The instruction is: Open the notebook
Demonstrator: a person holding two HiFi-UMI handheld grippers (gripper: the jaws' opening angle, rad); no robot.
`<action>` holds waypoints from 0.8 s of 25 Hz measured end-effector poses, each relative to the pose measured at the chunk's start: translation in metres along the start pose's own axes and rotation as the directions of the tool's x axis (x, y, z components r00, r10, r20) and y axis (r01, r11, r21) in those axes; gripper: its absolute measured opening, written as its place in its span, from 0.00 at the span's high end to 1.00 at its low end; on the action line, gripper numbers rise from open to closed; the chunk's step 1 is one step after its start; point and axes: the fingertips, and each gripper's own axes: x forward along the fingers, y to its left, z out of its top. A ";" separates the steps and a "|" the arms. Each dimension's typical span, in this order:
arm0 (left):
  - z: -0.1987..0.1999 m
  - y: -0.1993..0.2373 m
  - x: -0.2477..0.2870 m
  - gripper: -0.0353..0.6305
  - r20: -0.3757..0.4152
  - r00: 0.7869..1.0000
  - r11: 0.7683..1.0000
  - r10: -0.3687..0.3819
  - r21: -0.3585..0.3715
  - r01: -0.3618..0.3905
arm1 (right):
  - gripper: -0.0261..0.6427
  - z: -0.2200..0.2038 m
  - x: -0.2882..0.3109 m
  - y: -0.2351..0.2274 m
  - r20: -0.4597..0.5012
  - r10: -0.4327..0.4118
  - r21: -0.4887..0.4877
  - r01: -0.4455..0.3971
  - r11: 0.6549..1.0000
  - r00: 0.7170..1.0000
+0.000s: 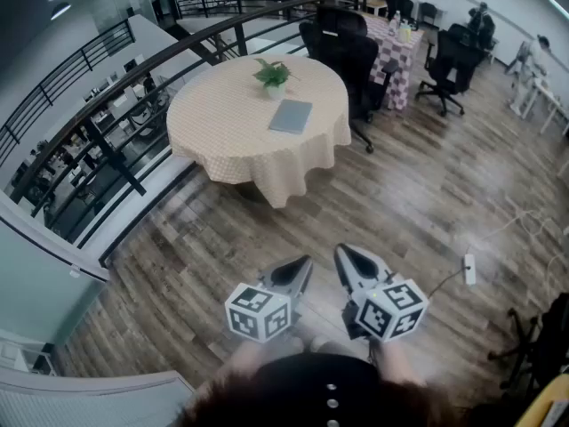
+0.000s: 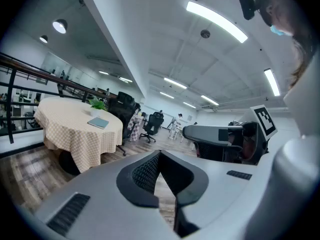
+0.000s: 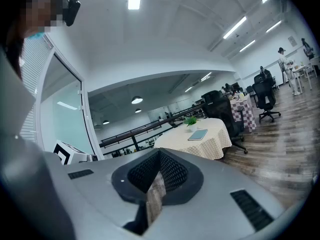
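At the bottom edge of the head view the left hand [image 1: 247,358] and right hand [image 1: 397,363] are blurred and partly cut off by the person's dark top [image 1: 311,394], so the hold on the handles is hard to make out. Just above them the left gripper [image 1: 300,268] and right gripper [image 1: 348,258] sit side by side, near each other but apart, over the wooden floor [image 1: 427,194]. Both tilt slightly down toward the counter. Each gripper's own view shows its jaws clenched with the tips meeting and nothing held. Only a thin sliver of floor shows through the slit behind the tips. In the right gripper view just a corner of the left gripper's marker cube shows.

A white power strip [image 1: 468,269] lies on the floor to the right, its cable faint.

Well ahead stands the round counter [image 1: 222,136], where a low-hanging checked cloth hides most of its base. The notebook [image 1: 292,116] lies flat and closed on it, just beside a small potted plant [image 1: 272,75] and well apart from both grippers. Its cover is too small to read. Black chairs [image 1: 351,52] stand behind the counter, partly hidden by it. A dark railing [image 1: 133,65] curves past on the left. The figures at the far right are too small to make out.
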 end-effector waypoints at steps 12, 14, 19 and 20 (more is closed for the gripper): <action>0.001 -0.007 0.002 0.94 0.008 1.000 1.000 -0.002 0.005 0.002 | 0.95 -0.012 -0.013 -0.012 -0.011 -0.022 0.020 0.023 1.000 1.000; 0.003 -0.010 0.004 0.93 0.010 1.000 1.000 -0.005 0.010 0.005 | 0.95 -0.010 -0.013 -0.014 0.006 -0.029 0.036 0.029 0.999 1.000; 0.006 -0.012 0.011 0.93 0.015 1.000 1.000 -0.014 0.017 0.014 | 0.94 -0.009 -0.014 -0.016 0.027 -0.026 0.086 0.024 0.996 0.999; 0.006 -0.012 0.012 0.94 0.021 1.000 1.000 -0.010 0.016 0.010 | 0.94 -0.011 -0.013 -0.016 0.017 -0.019 0.076 0.017 0.997 1.000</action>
